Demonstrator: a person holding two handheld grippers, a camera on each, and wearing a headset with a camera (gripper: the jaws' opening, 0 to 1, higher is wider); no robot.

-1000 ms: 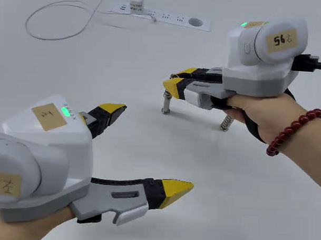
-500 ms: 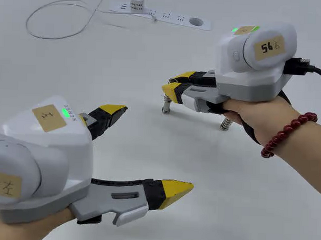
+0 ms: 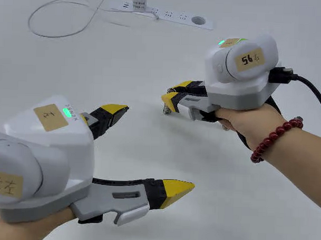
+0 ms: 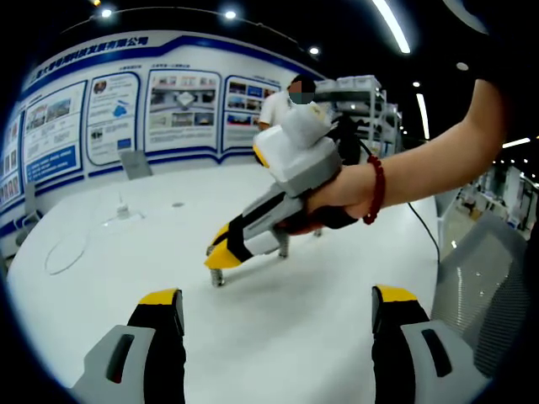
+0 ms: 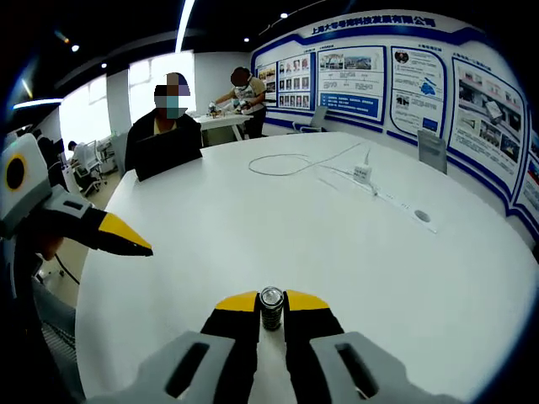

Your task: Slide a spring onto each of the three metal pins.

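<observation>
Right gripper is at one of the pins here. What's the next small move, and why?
Probably ease the right gripper straight down a little, keeping its grip. Its fingers are closed on either side of the top of an upright pin standing on the table, so sliding down should seat a spring. How far the spring sits is too small to tell. The left gripper is open, apart.

Bright, even light on my white desk [image 3: 152, 67], only faint soft shadows, ceiling strip lights [image 4: 396, 25] flaring in my gripper views, fisheye bending the far wall panels [image 5: 396, 76], head view sharp.
</observation>
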